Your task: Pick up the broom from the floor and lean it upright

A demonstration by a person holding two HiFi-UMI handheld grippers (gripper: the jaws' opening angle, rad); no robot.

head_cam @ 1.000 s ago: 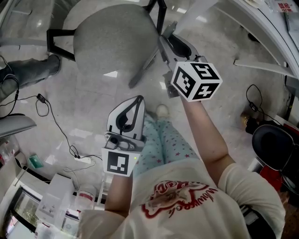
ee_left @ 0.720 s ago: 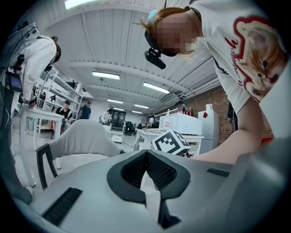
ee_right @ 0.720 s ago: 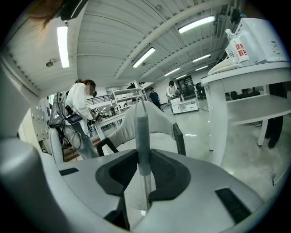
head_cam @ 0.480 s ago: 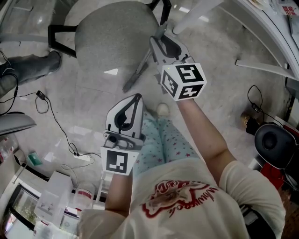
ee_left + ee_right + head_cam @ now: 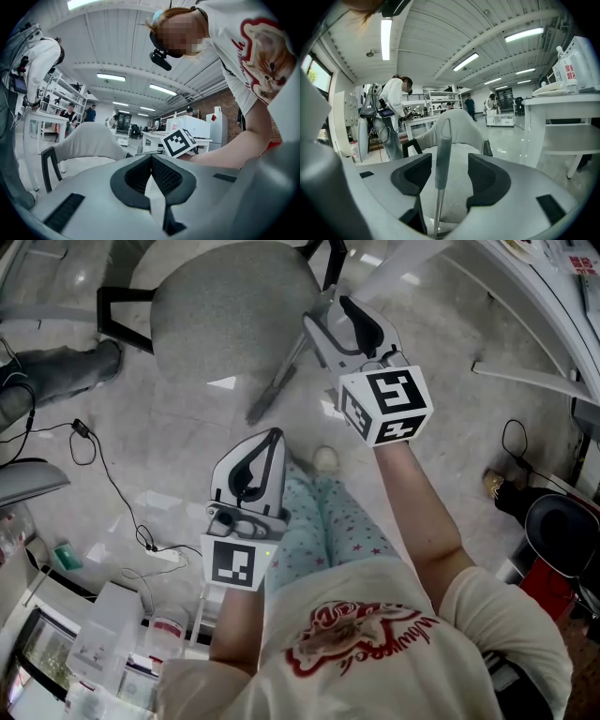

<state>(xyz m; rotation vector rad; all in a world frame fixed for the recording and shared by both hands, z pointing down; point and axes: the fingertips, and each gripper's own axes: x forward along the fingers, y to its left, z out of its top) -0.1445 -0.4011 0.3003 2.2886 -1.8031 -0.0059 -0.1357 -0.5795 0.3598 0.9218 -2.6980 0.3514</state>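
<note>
Bright, even light from ceiling tubes (image 5: 386, 40) around twelve o'clock; pale glare on the glossy floor (image 5: 223, 385). Gripper views bulge fisheye, corners vignetted black, nearest foreground soft; shadows faint.

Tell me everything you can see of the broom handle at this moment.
The broom handle is a slim pole: a matte grey sleeve, plastic by its look, with a small slot near its tip, over a shiny metal shaft. It stands nearly upright between the jaws of the right gripper, which have just been opening; neither pad presses on it. Behind it is the grey chair, which it seems to lean against. Its brush end is out of view.
</note>
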